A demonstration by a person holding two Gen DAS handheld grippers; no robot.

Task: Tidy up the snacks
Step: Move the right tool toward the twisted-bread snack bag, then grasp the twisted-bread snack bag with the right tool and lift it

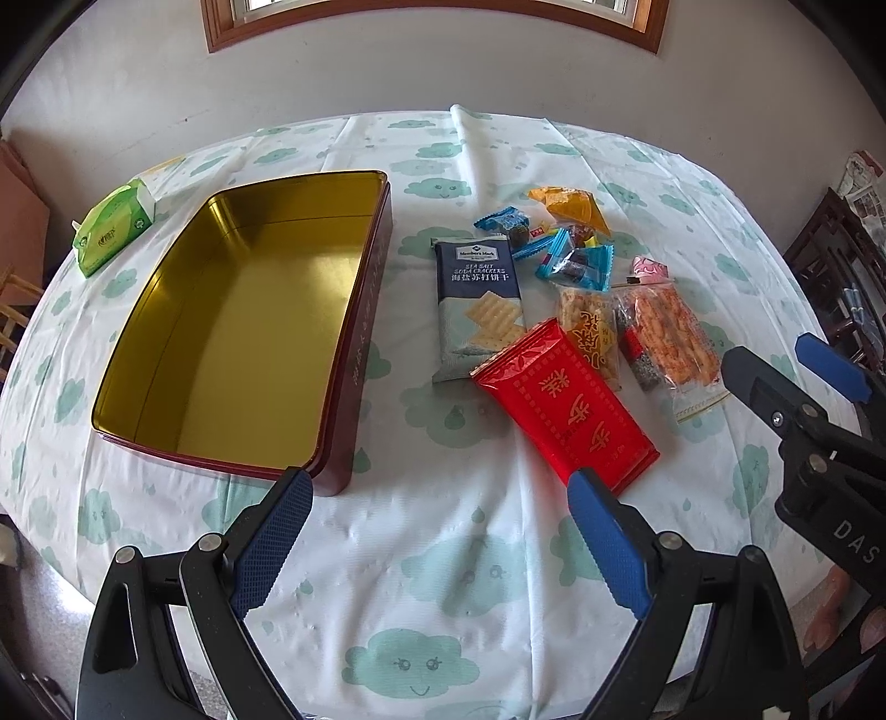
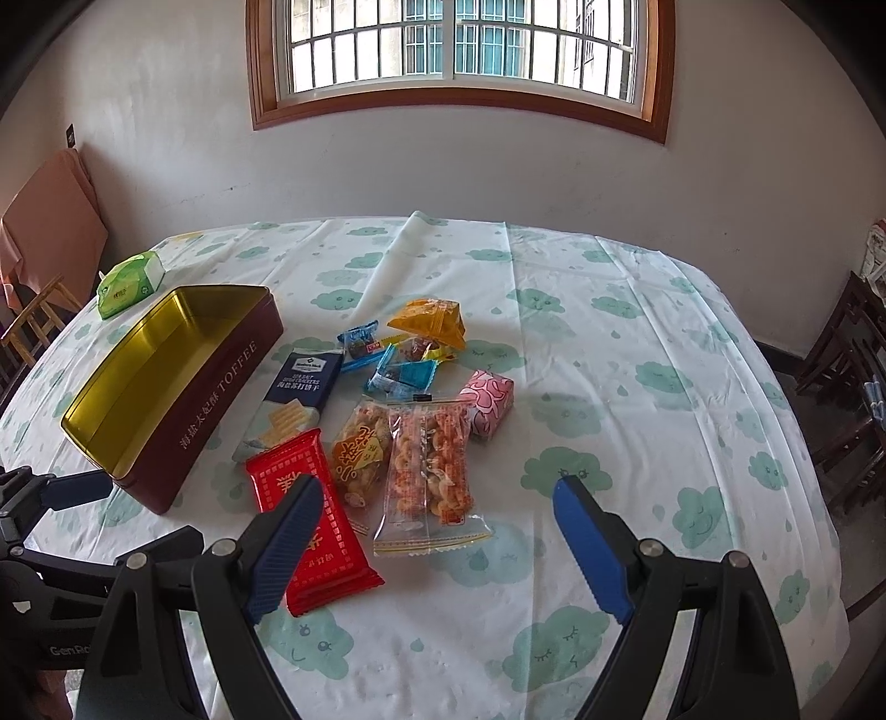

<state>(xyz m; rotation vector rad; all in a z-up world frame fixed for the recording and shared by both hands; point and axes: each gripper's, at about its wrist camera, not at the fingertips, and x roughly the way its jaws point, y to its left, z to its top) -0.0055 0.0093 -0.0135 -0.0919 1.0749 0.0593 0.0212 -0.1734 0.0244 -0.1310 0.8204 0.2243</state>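
Observation:
An open maroon toffee tin with a gold inside lies empty on the left of the table. Right of it lies a pile of snacks: a red packet, a blue soda cracker pack, a clear twist-snack bag, an orange-labelled bag, blue candies, an orange triangular pack and a pink pack. My left gripper is open and empty, near the tin's corner and the red packet. My right gripper is open and empty over the pile's near edge.
A green tissue pack lies at the far left of the cloud-print tablecloth. Wooden chairs stand at the left and right. A wall with a window is behind the table.

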